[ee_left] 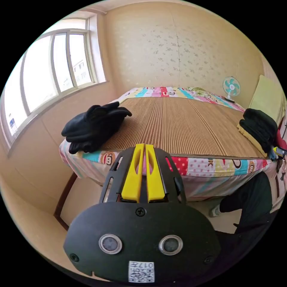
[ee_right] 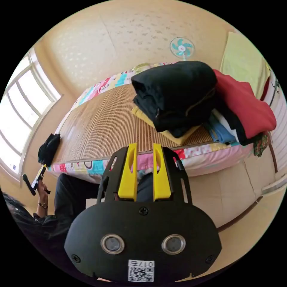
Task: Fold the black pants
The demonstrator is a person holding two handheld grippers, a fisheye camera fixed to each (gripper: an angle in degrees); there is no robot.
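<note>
Grippers idle off bamboo mat (ee_left: 179, 125) edge: left gripper (ee_left: 144, 147) jaws together, empty; right gripper (ee_right: 144, 147) jaws narrowly parted, empty. Folded black pants (ee_left: 94, 127) on mat's window-side corner; fold apparently done, next reach toward clothes pile (ee_right: 191, 98).

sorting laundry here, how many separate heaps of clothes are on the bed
2. A black heap lies at the bed's window-side corner. A taller stack of black, yellow, red and blue clothes sits at the opposite corner, near the fan. More may be hidden.

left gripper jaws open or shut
Shut: in the left gripper view the left gripper has its yellow jaws pressed together at the tips, with nothing held between them.
</note>
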